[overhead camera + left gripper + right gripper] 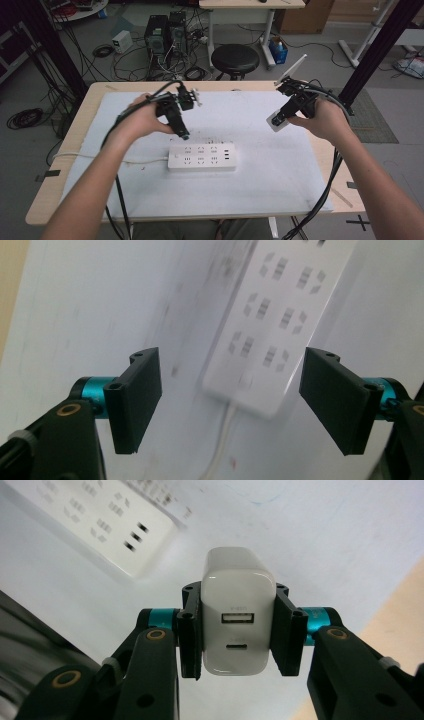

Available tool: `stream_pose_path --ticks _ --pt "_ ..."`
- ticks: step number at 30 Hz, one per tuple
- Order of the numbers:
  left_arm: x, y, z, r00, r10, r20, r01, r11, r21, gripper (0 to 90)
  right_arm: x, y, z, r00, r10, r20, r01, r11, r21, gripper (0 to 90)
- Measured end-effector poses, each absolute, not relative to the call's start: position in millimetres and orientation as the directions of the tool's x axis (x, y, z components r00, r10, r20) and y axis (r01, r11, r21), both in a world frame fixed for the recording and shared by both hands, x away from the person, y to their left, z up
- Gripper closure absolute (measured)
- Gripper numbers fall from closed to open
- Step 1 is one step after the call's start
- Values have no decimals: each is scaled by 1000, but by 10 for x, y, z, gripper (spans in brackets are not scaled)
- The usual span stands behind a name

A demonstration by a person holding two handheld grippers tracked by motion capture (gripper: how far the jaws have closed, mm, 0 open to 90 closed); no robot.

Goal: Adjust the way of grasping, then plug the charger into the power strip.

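Note:
A white power strip (pixel 202 157) lies flat in the middle of the white mat, its cord running off to the left. My left gripper (pixel 183 134) hovers just above the strip's far left end, open, with nothing between its jaws; the left gripper view looks down on the power strip (pixel 272 325) and its cord end. My right gripper (pixel 278 120) is held up at the right side of the table, shut on a white USB charger (pixel 237 612). The charger's two ports face the camera. The power strip (pixel 95 522) lies off to the upper left in that view.
The white mat (pixel 280 175) covers most of a wooden table (pixel 80 125). Beyond the table's far edge stand a black stool (pixel 235 58), computer towers (pixel 165 32) and tangled cables on the floor. Black frame posts rise at both far corners.

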State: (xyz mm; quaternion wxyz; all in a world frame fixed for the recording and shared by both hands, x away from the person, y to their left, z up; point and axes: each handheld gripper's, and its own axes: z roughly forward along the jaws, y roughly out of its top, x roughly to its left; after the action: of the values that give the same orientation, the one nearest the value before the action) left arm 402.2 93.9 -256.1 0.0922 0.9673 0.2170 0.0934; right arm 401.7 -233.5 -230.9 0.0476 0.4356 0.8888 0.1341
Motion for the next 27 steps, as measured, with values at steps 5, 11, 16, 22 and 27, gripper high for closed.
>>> stream_pose_path --ticks 5,11,16,22,27 --pt "4051 1358 -2404 835 535 125 523 -844 122 250 4007 -2248 -2243 -723 684 -95 653 722 230 620" --pt "4073 1687 -2271 797 587 140 571 -809 140 250 4023 -2184 -2286 -784 606 -132 584 793 172 619" --pt "4104 1791 -2305 788 599 140 585 -800 133 250 3993 -2146 -2331 -812 557 -173 542 830 131 620" --pt "4053 1806 -2349 792 597 130 577 -801 160 245 4017 -2070 -2308 -830 541 -133 519 838 170 620" --pt "3973 1848 -2413 795 599 91 577 -795 188 198 4101 -1794 -2429 -883 452 -128 428 886 177 619"
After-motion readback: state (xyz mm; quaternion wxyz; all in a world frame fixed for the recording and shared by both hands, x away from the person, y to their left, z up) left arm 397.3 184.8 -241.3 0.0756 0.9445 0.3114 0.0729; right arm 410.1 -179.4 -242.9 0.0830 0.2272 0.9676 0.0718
